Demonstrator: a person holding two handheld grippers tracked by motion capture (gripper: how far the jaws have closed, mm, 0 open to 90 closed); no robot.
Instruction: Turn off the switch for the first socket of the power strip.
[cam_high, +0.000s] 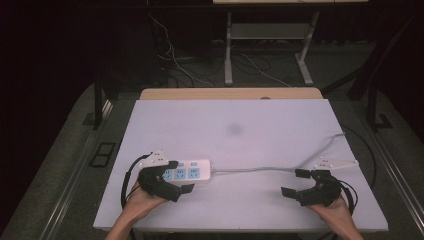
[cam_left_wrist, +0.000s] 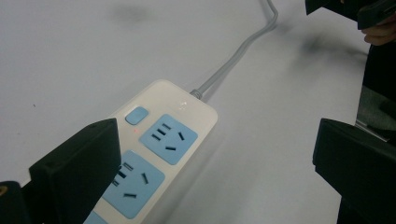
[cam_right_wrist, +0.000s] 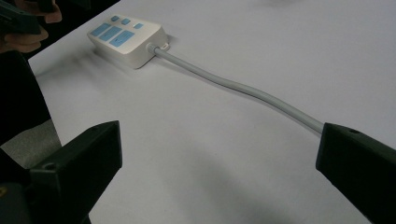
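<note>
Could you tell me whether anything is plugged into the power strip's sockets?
Empty: the power strip shows bare blue sockets, no plug inserted.

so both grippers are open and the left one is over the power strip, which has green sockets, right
Not quite: the sockets are blue, not green, as the left gripper view shows. The rest holds: the left gripper hangs open over the power strip, and the right gripper is open too.

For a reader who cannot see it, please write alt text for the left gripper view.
A white power strip with blue sockets lies on a white table, partly between the left gripper's two open black jaws. Its grey cable runs away toward the top right, where part of the other gripper appears.
</note>
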